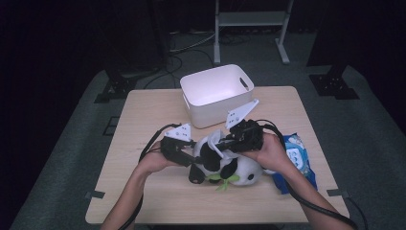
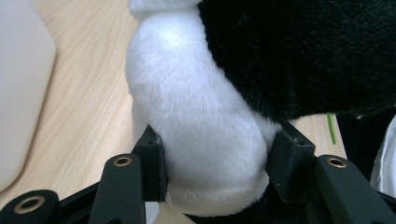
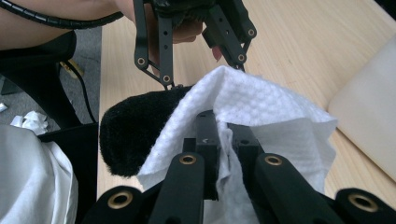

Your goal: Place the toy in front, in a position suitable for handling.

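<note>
Two grippers work on one plush panda (image 1: pixel 229 167), which lies near the front middle of the wooden table (image 1: pixel 143 191), its black and white body between the person's hands. The left gripper (image 1: pixel 190 158) has its jaws clamped on a white furry part of the toy; in the left gripper view the pads press into the panda's white fur (image 2: pixel 205 140) from both sides, with black fur just above it. The right gripper (image 1: pixel 221 142) has its jaws pinched together on a white paper tissue (image 3: pixel 261 116), which drapes over a black plush part of the panda (image 3: pixel 135 135); in the high view the tissue (image 1: pixel 219 143) sits on top of the toy. Just beside the panda, at the person's right hand, lies a blue packet of wipes (image 1: pixel 299 160) flat on the table. A white plastic bin (image 1: pixel 216 93) stands near the far edge of the table, apart from the toy and with nothing visible inside it.
</note>
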`<state>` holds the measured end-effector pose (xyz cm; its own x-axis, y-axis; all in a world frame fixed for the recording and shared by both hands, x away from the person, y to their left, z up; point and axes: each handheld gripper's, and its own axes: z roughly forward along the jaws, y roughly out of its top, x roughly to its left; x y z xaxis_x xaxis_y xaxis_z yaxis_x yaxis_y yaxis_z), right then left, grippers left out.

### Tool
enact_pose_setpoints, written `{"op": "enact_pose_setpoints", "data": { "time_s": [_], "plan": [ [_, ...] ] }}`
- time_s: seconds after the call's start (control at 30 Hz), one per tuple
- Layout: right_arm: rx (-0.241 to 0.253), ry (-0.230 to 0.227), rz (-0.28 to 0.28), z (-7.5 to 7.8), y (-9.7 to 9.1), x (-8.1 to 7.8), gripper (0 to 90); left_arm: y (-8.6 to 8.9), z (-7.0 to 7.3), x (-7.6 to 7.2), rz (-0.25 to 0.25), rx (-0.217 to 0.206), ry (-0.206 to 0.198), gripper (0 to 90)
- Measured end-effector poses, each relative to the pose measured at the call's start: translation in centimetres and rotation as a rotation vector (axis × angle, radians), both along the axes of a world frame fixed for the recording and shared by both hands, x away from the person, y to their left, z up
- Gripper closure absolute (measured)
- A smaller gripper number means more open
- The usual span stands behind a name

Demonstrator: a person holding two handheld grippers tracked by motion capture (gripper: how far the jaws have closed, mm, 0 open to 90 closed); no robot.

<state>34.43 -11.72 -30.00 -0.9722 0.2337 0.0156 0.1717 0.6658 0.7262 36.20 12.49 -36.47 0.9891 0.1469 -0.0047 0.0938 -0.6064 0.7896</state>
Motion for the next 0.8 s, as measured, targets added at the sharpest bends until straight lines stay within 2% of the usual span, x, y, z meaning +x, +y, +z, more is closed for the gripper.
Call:
{"op": "enact_pose_setpoints", "data": {
  "time_s": [0.43,0.7,0.8],
  "plan": [
    [0.042,0.000,0.003,0.7,-0.5,-0.3,84.5,0.3,2.2,-0.9,-0.005,0.048,-0.048,50.2],
    [0.069,0.020,0.004,0.7,-0.8,-0.4,84.5,0.5,3.0,-1.3,-0.006,0.064,-0.054,50.9],
    [0.077,0.013,0.009,0.8,-1.0,-0.4,84.5,0.5,3.4,-1.4,-0.007,0.072,-0.060,51.1]
  ]
}}
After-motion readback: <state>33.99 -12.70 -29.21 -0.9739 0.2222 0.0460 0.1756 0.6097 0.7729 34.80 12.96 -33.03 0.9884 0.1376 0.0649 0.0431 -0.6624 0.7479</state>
